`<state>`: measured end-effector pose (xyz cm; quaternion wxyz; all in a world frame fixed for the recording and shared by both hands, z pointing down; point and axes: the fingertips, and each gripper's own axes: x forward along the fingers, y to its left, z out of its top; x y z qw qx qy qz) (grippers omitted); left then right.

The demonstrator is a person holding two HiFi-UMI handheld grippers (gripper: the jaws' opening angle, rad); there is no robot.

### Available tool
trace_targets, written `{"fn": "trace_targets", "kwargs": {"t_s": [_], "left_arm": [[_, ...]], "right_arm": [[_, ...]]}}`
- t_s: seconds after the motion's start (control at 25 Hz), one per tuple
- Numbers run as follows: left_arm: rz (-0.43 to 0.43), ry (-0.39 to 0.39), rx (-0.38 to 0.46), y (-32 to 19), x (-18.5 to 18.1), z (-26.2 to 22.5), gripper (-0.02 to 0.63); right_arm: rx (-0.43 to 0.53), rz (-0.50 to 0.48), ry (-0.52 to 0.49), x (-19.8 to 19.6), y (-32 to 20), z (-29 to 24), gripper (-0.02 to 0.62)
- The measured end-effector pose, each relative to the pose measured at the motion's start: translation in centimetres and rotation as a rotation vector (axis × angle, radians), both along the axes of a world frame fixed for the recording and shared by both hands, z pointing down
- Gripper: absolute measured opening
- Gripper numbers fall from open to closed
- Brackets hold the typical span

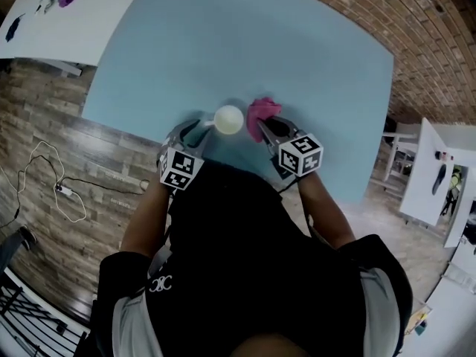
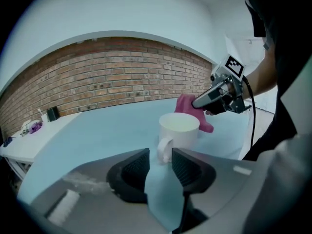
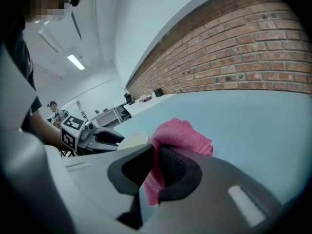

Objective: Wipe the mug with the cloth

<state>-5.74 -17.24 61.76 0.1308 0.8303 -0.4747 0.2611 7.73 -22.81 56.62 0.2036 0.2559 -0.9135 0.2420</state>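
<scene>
A white mug (image 1: 229, 120) stands upright on the light blue table (image 1: 297, 50), near its front edge. My left gripper (image 2: 160, 162) is low at the mug's left side, jaws apart. The mug's handle (image 2: 164, 150) sits right at the jaw tips, and the pads are not pressing on it. My right gripper (image 3: 157, 160) is shut on a pink cloth (image 3: 183, 135). It holds the cloth at the mug's right side, against or just beside the rim (image 2: 179, 123); I cannot tell if they touch.
White side tables stand at the upper left (image 1: 59, 21) and at the right (image 1: 439, 169). A cable (image 1: 52, 184) lies on the wood floor to the left. A brick wall (image 2: 122, 77) runs behind the table.
</scene>
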Motion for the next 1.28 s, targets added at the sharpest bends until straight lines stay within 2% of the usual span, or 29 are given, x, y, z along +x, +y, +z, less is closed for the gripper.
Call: {"fn": "trace_targets", "kwargs": {"t_s": [0.2, 0.28, 0.32, 0.48, 0.56, 0.68, 0.88, 0.96, 1.08, 1.28], "left_arm": [[0.024, -0.001, 0.015, -1.2, 0.8, 0.1, 0.156], [0.037, -0.018, 0.025, -1.5, 1.3, 0.1, 0.120], [0.042, -0.031, 0.032, -1.7, 1.4, 0.0, 0.081], [0.064, -0.093, 0.056, -1.7, 1.4, -0.1, 0.072], [0.079, -0.141, 0.071, -1.7, 1.3, 0.0, 0.066], [0.095, -0.190, 0.084, -1.8, 1.4, 0.0, 0.061], [0.087, -0.227, 0.086, -2.1, 1.3, -0.1, 0.060], [0.079, -0.239, 0.086, -2.3, 1.4, -0.1, 0.058], [0.068, -0.252, 0.082, -2.4, 1.4, -0.2, 0.058], [0.057, -0.275, 0.070, -2.7, 1.5, -0.2, 0.058]], "right_arm": [[-0.069, 0.014, -0.024, -0.9, -0.4, 0.7, 0.040], [-0.089, 0.039, -0.062, -1.0, -0.9, 0.2, 0.040], [-0.092, 0.047, -0.084, -1.0, -1.3, -0.3, 0.040], [-0.095, -0.004, -0.160, -2.3, -3.0, -2.3, 0.040], [-0.138, -0.078, -0.176, -3.5, -3.9, -2.4, 0.040], [-0.230, -0.201, -0.131, -5.4, -5.4, -0.9, 0.040], [-0.555, -0.438, -0.089, -8.1, -4.9, 2.4, 0.040], [-0.640, -0.520, -0.051, -8.8, -4.4, 3.0, 0.040], [-0.699, -0.657, 0.011, -9.9, -3.8, 3.0, 0.040], [-0.691, -0.875, 0.099, -12.2, -2.7, 2.5, 0.040]]}}
